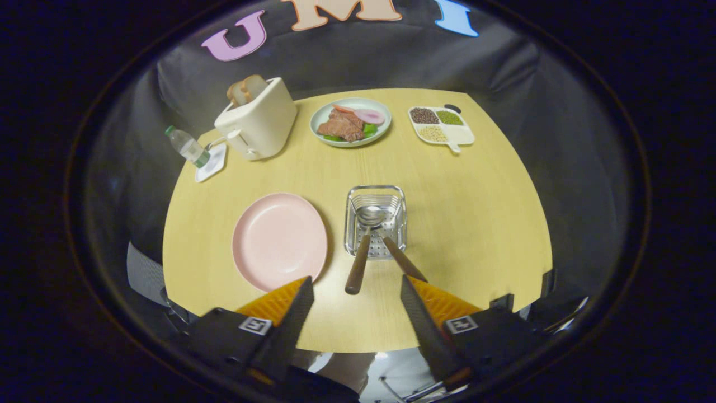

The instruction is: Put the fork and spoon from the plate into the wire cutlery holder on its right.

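Spread wide and grasping nothing, the tongs [356,294] hang at the bottom of the frame above the near edge of the worktop [475,224]. Just ahead of them, at centre frame, the wire cutlery holder [375,221] carries the spoon [363,243] and the fork [404,260], their brown handles sticking out toward the fingers. Left of the holder lies the pink plate [279,239], bare. At upper left stands a toaster [258,118].

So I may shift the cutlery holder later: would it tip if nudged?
Probably: the cutlery holder looks light, open wire. The spoon and fork lean out over its near rim, so it might tilt that way. The claw hangs open.
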Action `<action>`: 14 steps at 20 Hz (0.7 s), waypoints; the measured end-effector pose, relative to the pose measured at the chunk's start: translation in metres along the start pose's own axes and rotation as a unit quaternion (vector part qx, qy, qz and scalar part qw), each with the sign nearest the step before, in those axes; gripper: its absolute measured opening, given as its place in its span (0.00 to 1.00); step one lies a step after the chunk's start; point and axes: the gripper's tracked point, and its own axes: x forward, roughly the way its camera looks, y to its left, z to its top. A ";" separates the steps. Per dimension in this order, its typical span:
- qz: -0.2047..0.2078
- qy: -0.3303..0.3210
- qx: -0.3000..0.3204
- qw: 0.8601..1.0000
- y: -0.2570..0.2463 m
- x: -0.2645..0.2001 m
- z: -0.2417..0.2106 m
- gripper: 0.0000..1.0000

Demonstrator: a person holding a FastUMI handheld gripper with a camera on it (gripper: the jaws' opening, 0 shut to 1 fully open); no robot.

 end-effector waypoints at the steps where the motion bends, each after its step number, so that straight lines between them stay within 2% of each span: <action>1: 0.000 -0.008 0.003 1.000 -0.001 -0.003 0.002 0.76; 3: 0.014 -0.022 0.016 1.000 0.002 -0.009 0.006 1.00; 6: 0.041 -0.055 0.035 0.997 0.008 -0.023 0.015 1.00; 10: 0.044 -0.102 0.019 0.994 0.005 -0.042 0.022 1.00; 14: 0.058 -0.175 0.013 0.983 0.015 -0.071 0.030 1.00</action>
